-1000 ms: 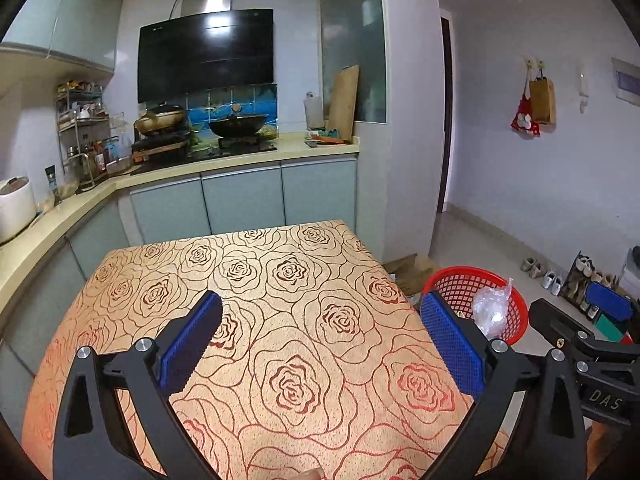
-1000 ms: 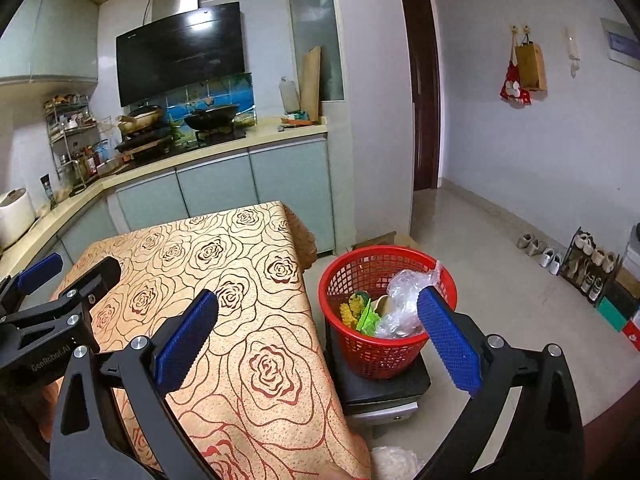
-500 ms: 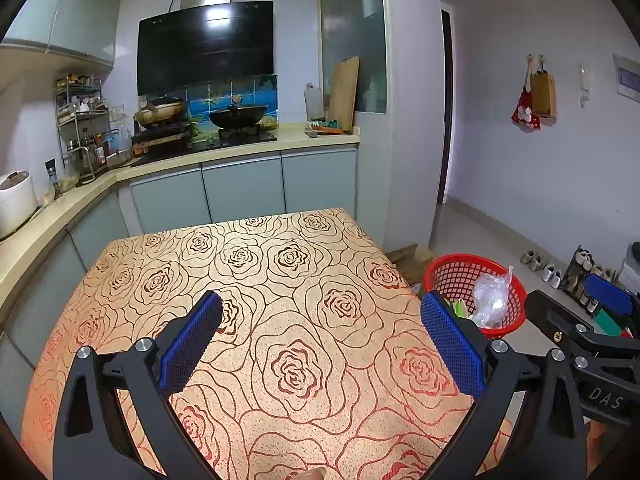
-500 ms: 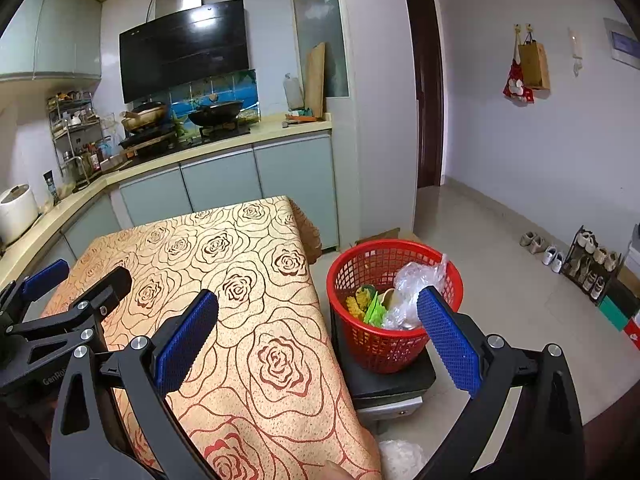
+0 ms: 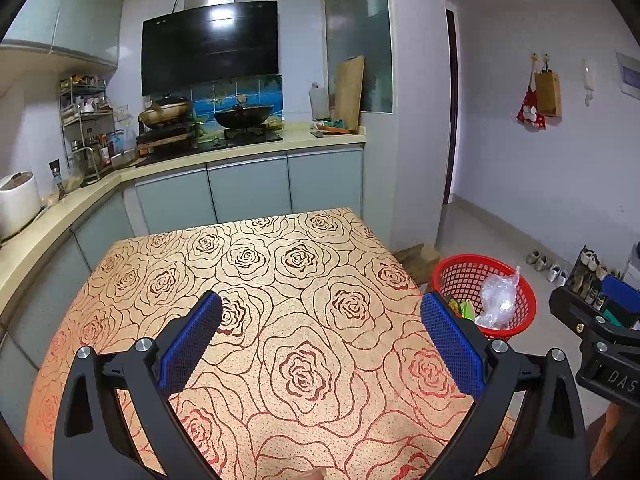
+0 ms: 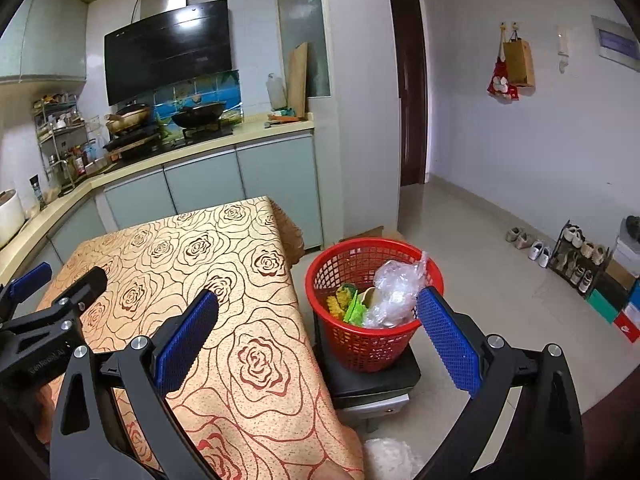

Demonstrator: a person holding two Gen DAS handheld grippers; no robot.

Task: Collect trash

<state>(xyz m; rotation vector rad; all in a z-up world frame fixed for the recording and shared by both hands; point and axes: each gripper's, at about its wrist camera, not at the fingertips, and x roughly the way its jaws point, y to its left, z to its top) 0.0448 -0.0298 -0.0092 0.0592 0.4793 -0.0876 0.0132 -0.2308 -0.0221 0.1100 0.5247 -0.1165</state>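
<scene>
right wrist view: red basket (image 6: 374, 304) on a dark stool (image 6: 372, 380) just off the table's (image 6: 200, 280) right edge, ahead of the right gripper (image 6: 316, 340), the nearer of the 2. holds a clear plastic bag (image 6: 394, 292) and green and yellow wrappers (image 6: 348, 302). both grippers wide, empty; left gripper (image 5: 320, 344) over bare cloth. possibly a white scrap (image 6: 390, 458) on the floor.

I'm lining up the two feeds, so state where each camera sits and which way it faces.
Left wrist: on the left gripper, facing the rose-patterned table; its open fingers and the right gripper show.
Right wrist: on the right gripper, facing the table edge and red basket; its open fingers and the left gripper show.
Shared: table, basket, stove counter.
</scene>
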